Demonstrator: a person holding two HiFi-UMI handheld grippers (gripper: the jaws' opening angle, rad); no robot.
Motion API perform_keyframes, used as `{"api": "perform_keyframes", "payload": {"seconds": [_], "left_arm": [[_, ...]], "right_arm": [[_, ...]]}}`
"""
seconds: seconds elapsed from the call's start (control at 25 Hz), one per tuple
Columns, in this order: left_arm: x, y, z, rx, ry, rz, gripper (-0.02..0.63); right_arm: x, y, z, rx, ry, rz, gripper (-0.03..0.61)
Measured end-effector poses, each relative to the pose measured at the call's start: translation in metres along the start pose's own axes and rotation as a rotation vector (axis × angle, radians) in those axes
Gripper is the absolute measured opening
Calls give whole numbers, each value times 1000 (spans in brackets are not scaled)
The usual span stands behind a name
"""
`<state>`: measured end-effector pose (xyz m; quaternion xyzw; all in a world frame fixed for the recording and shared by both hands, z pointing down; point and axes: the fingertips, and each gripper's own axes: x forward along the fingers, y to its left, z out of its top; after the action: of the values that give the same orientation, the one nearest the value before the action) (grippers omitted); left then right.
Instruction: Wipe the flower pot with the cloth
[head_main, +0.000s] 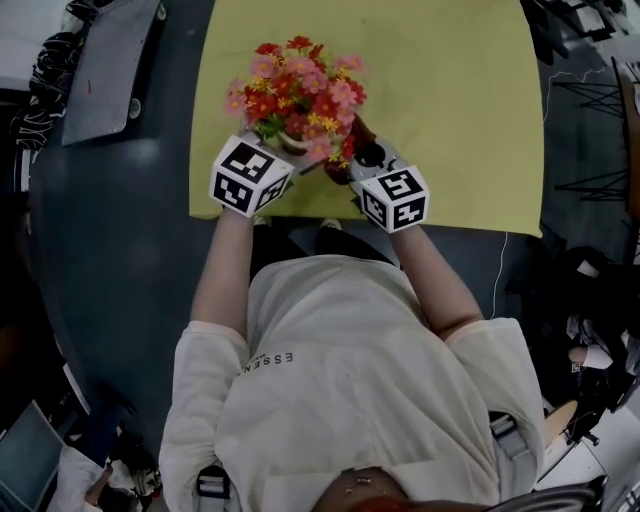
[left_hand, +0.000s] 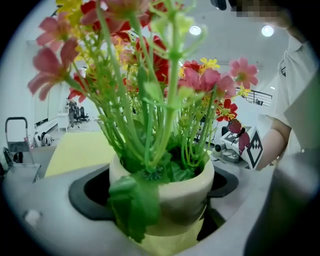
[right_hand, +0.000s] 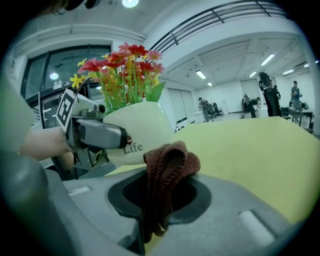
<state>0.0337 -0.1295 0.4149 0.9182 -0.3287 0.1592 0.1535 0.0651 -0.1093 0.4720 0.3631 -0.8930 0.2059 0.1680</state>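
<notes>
The flower pot (head_main: 292, 143) is by the yellow bench's (head_main: 450, 120) near edge. The left gripper (head_main: 272, 170) and right gripper (head_main: 365, 170) flank it closely.

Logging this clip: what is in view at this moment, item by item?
tabletop: one, yellow, in front of the person
flower pot: one, cream, at the tabletop's near edge
flowers: one bunch, red, pink and yellow on green stems, in the flower pot
cloth: one, brown, bunched, right beside the flower pot
board: one, grey, off the tabletop's far left corner
left gripper: one, grey, jaws closed on the flower pot
right gripper: one, grey, jaws closed on the cloth
person: one, white shirt, bare forearms reaching to both grippers
</notes>
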Motion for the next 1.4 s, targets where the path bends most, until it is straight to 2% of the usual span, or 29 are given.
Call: {"api": "perform_keyframes", "payload": {"seconds": [0.28, 0.44, 0.6, 0.68, 0.8, 0.92, 1.0, 1.2, 1.4], "left_arm": [[4, -22, 14, -134, -101, -22, 560], [-2, -25, 15, -124, -103, -20, 560], [-3, -26, 20, -120, -117, -37, 560], [-3, -27, 21, -122, -117, -45, 561], [-7, -32, 26, -124, -121, -61, 560], [-11, -38, 34, -130, -137, -86, 560], [-13, -41, 38, -126, -152, -98, 561], [-16, -49, 45, -121, -172, -131, 560], [-14, -49, 48, -140, -193, -134, 561]], "right_arm": [[-14, 42, -6, 7, -34, 122, 58], [-9, 63, -10, 42, -17, 171, 58], [-3, 74, -12, 34, -13, 211, 58], [-3, 68, -15, 38, -13, 195, 58], [-12, 38, -9, 35, -45, 102, 58], [-25, 5, 11, -28, -118, 1, 58], [-30, -7, 25, -68, -167, -22, 58], [-32, -10, 44, -77, -253, 0, 58], [-31, 11, 44, -118, -273, 73, 58]]}}
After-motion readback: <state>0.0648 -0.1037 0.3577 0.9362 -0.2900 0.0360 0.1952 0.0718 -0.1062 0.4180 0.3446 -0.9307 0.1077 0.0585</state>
